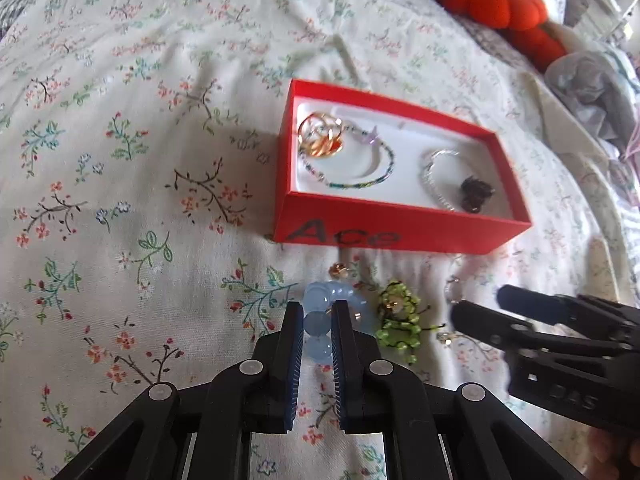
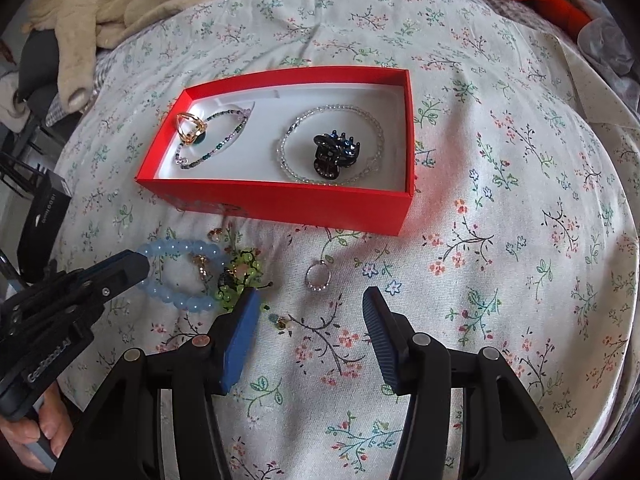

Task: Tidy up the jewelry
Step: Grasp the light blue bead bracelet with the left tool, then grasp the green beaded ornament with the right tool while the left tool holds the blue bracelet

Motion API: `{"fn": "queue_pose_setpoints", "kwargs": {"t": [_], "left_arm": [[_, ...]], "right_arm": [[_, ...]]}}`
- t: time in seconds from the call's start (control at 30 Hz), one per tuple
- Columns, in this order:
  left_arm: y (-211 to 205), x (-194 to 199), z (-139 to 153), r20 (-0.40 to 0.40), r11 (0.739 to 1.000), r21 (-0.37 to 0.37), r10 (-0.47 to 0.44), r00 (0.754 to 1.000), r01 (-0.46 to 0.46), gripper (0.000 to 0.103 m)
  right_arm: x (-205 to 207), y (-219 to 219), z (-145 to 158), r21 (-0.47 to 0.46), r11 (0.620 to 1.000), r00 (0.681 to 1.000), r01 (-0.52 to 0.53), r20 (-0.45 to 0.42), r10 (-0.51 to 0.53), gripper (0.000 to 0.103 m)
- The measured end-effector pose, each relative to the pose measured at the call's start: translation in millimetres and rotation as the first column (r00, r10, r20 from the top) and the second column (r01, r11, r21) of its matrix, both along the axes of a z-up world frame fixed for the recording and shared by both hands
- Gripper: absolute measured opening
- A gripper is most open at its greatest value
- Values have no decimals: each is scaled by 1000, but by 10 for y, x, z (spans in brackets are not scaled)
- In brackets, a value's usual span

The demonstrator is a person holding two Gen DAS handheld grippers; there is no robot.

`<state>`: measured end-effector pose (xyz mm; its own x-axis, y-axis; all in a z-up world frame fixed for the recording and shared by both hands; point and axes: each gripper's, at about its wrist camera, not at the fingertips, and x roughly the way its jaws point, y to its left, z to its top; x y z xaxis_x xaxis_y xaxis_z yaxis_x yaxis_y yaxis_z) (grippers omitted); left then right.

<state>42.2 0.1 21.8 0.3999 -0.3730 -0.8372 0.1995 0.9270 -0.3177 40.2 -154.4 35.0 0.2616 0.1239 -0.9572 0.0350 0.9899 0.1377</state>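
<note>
Closest up: left gripper pinched onto the pale blue bead bracelet, jaws nearly together with two round translucent beads squeezed between the blue pads. Bracelet itself lying on the floral bedsheet, just in front of the red box; a small gold charm hanging inside its loop, easier to spot from the right wrist view.

Moving right: green beaded piece touching the blue bracelet, then a small silver ring on the sheet by itself, plus a tiny earring-ish bit near the pad, too small to make out.

Right gripper spread wide, holding nothing, hovering over the sheet near that ring.

Inside the box, on the white lining: gold ring and a thin multicolour bead bracelet on the left, clear bead bracelet with a dark hair claw in its middle on the right.

Black lettering on the box front blurry, looks like "Ace". Orange plush at the top right edge, partly cut off.
</note>
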Motion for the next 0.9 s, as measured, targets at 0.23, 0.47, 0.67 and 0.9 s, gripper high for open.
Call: {"fn": "queue_pose_setpoints", "kwargs": {"t": [0.23, 0.47, 0.67, 0.9], "left_arm": [[178, -73, 187, 36, 999, -34, 15, 999, -14, 8], [373, -111, 226, 45, 999, -31, 46, 998, -45, 8], [531, -148, 237, 50, 997, -32, 68, 996, -67, 8], [646, -128, 211, 36, 995, -34, 91, 995, -90, 8]], "right_arm": [[47, 63, -31, 37, 999, 1000, 6, -2, -6, 57], [101, 177, -97, 126, 992, 1000, 2, -8, -1, 52], [162, 283, -215, 107, 994, 1000, 5, -26, -2, 33], [174, 303, -223, 122, 992, 1000, 2, -12, -1, 7]]}}
